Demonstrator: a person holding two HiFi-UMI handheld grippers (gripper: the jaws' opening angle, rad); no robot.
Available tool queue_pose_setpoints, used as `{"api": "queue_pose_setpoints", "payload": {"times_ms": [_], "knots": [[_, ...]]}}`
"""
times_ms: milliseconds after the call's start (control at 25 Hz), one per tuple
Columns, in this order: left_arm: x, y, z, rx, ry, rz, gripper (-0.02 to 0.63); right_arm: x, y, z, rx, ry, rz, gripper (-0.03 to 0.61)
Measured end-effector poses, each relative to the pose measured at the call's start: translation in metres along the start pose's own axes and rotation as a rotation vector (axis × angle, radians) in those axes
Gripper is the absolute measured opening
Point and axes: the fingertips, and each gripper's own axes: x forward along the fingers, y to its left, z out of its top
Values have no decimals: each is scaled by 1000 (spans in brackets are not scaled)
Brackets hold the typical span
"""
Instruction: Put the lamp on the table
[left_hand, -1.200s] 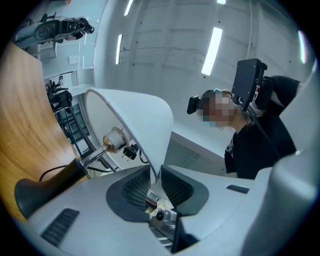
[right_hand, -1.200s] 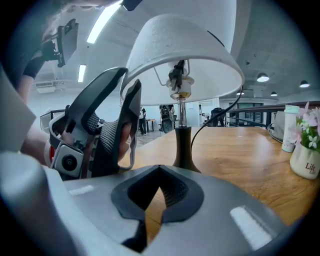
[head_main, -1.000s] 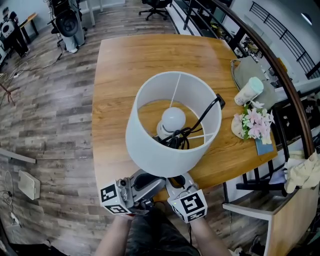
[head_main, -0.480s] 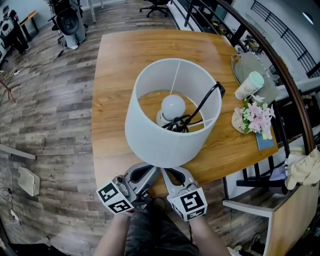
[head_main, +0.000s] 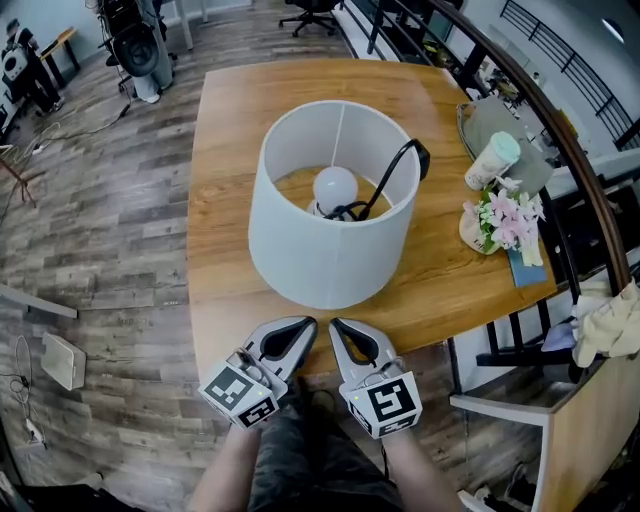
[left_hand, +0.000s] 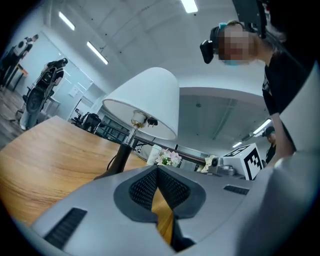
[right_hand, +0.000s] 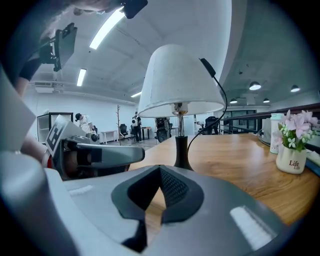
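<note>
Room: open workshop with a plank floor (head_main: 90, 230); a wooden table (head_main: 225, 130) stands in the middle.
Lamp (head_main: 330, 240): upright on the table, white shade, black cord (head_main: 395, 175) hooked over the shade's rim.
Left gripper (head_main: 298, 325): at the near table edge, jaws clenched, empty, clear of the lamp.
Right gripper (head_main: 337, 327): just beside the left one, jaws clenched, empty.
Table's right side: flower pot (head_main: 500, 225), pale cup (head_main: 492, 160).

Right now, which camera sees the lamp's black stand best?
The right gripper view: the stand shows clear and upright. The left gripper view shows it smaller, slanted. In the head view the shade hides it.
</note>
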Motion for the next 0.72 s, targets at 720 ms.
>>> {"api": "queue_pose_setpoints", "payload": {"times_ms": [720], "knots": [[-23, -26, 19, 107, 8, 97, -3, -42, 18, 40, -48, -95, -6, 6]]}}
